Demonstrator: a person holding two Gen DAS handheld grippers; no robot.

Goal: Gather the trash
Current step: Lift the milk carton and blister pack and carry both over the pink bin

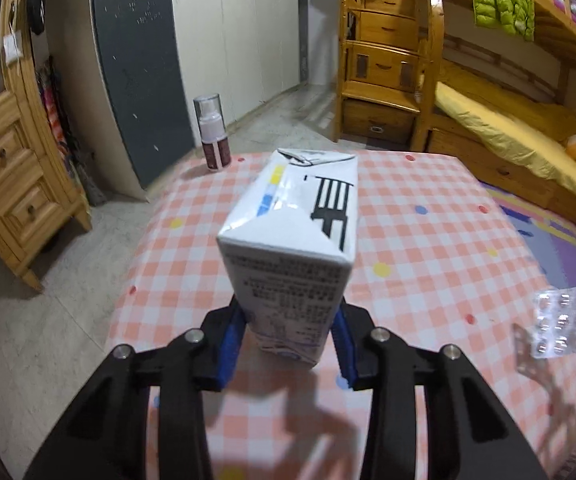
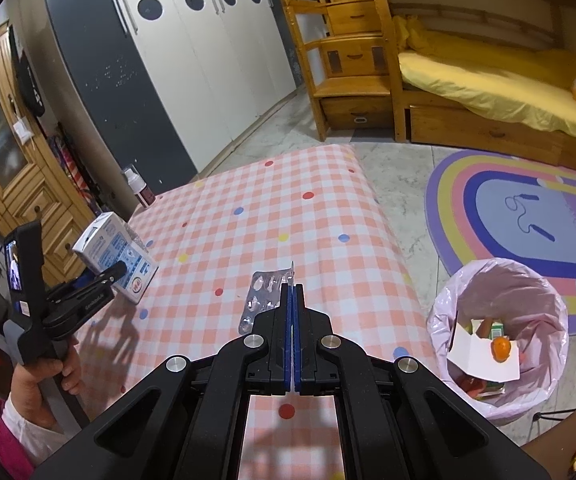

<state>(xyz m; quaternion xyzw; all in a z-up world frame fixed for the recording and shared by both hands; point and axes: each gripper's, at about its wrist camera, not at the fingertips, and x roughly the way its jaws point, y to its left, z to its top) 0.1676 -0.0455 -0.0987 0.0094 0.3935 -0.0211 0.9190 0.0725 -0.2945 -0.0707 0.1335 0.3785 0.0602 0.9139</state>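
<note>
My left gripper (image 1: 288,328) is shut on a white milk carton (image 1: 295,236) with black and blue print, held above the checked table; it also shows in the right wrist view (image 2: 114,252). My right gripper (image 2: 292,292) is shut on the edge of a silver pill blister pack (image 2: 262,298), held over the table's right part. The blister pack shows at the right edge of the left wrist view (image 1: 563,328). A bin lined with a pink bag (image 2: 499,336) stands on the floor right of the table, holding paper and an orange item.
The table has a pink checked cloth with coloured dots (image 2: 288,208). A spray bottle (image 1: 212,132) stands at its far left corner. A rainbow rug (image 2: 527,208), wooden bunk bed (image 2: 487,92), wardrobe (image 2: 192,60) and wooden cabinet (image 1: 4,168) surround it.
</note>
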